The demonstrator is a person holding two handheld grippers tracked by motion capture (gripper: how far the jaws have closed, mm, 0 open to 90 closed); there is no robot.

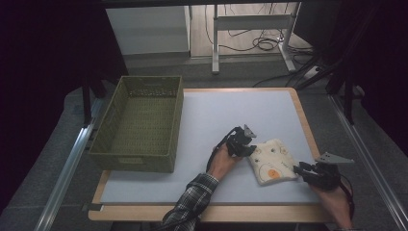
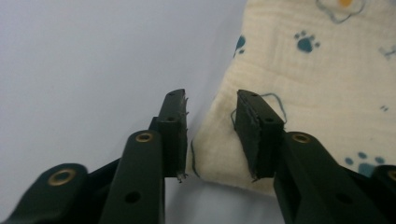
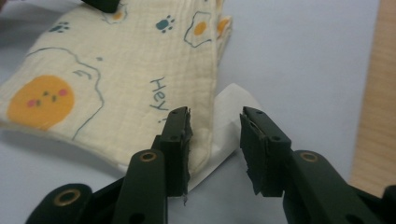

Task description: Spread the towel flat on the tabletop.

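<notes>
Beside the folded cloth (image 1: 273,161), both grippers straddle opposite edges, jaws apart.

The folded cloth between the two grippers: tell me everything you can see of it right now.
The folded cloth is cream, crinkled muslin by the look, printed with fried eggs, teal paw prints and the word "Hey". It lies flat in several layers on the pale table mat, right of the green basket. A white tag sticks out at one corner. The left gripper straddles one edge, the right gripper the tagged corner; neither visibly pinches yet.
</notes>
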